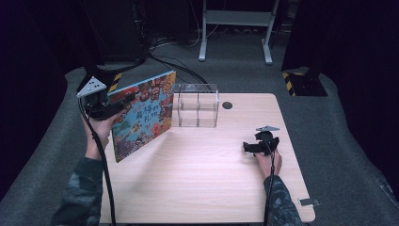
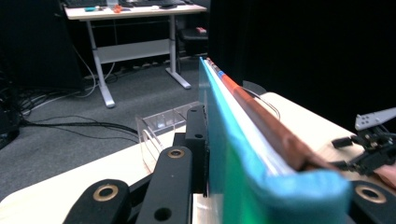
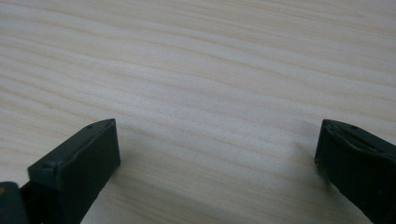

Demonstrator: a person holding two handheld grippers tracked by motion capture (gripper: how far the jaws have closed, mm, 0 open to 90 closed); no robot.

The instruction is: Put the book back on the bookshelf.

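A colourful picture book is held off the table at the left, standing on edge and tilted, with my left gripper shut on its edge. In the left gripper view the book's teal cover and page edges run away from the camera between the black jaws. A clear acrylic holder with compartments stands just right of the book, at the back of the wooden table. My right gripper rests low over the table at the right; its fingers stand wide apart over bare wood, holding nothing.
A round cable hole sits in the tabletop right of the holder. A small metal clip lies at the front right edge. On the grey carpet behind the table are a desk frame and black-yellow striped bases.
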